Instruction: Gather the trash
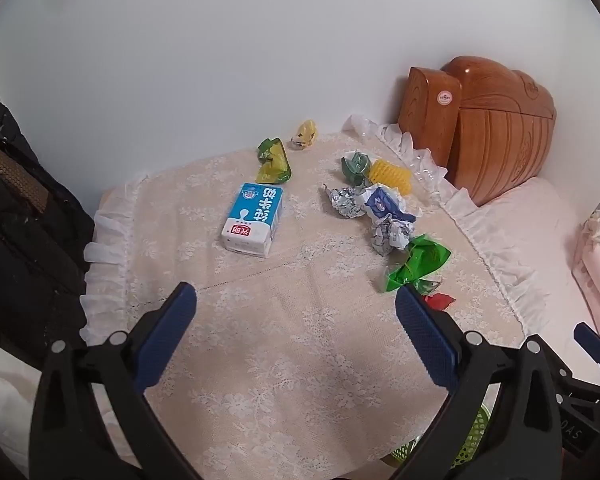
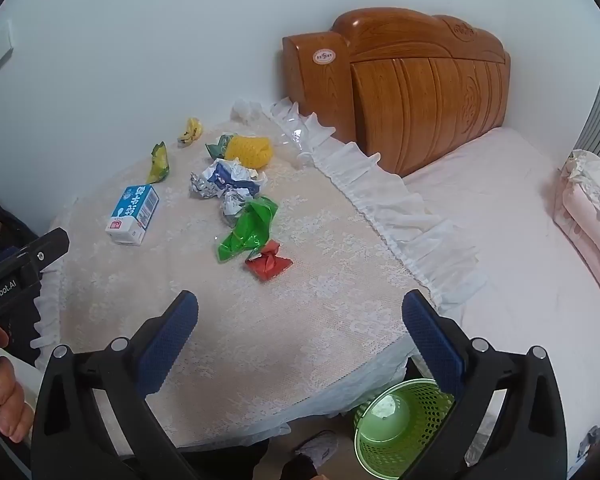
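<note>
Trash lies on a lace-covered table (image 1: 268, 344) (image 2: 284, 312): a blue and white milk carton (image 1: 253, 219) (image 2: 133, 220), a green wrapper (image 1: 418, 262) (image 2: 249, 229), a red wrapper (image 2: 267, 265) (image 1: 439, 301), crumpled foil and paper (image 1: 374, 210) (image 2: 228, 184), a yellow foam net (image 1: 391, 175) (image 2: 249, 150), a green-yellow packet (image 1: 274, 161) (image 2: 159, 163) and a small yellow wrapper (image 1: 305, 134) (image 2: 191, 131). A green mesh bin (image 2: 400, 424) (image 1: 470, 436) stands on the floor below the table's near right edge. My left gripper (image 1: 296, 300) and right gripper (image 2: 300, 308) are open and empty above the near part of the table.
A wooden headboard (image 2: 412, 80) (image 1: 484, 128) and a bed with a pink sheet (image 2: 520, 240) lie to the right. A black bag (image 1: 16, 216) sits left of the table. The other gripper's body (image 2: 16, 280) shows at the left edge.
</note>
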Demonstrator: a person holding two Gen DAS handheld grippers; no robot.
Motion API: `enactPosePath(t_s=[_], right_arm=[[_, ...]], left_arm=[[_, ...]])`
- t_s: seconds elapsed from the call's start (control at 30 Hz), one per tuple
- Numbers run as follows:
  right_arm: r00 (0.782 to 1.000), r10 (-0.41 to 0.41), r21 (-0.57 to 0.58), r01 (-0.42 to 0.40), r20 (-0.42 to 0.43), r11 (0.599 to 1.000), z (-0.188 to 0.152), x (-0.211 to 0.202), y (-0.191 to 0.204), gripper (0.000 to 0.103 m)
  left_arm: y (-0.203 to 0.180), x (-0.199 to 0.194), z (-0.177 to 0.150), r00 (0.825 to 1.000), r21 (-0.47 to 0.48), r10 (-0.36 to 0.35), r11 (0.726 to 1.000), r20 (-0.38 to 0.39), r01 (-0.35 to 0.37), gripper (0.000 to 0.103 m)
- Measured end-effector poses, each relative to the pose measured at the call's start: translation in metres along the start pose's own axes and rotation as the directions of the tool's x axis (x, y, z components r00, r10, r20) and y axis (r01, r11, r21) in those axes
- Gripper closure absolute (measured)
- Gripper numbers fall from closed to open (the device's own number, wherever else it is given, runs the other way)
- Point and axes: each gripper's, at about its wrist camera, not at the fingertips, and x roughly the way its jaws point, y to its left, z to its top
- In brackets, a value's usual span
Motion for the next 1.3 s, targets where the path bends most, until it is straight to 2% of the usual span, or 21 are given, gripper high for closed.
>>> enactPosePath(t_s=[1.3], right_arm=[[1.000,-0.022,-0.002,0.022,-0.009,1.000,0.000,0.003,0.000,0.002]], left_arm=[[0.010,0.004,0.006,1.000,0.000,-0.016,1.000,-0.010,0.016,0.008]])
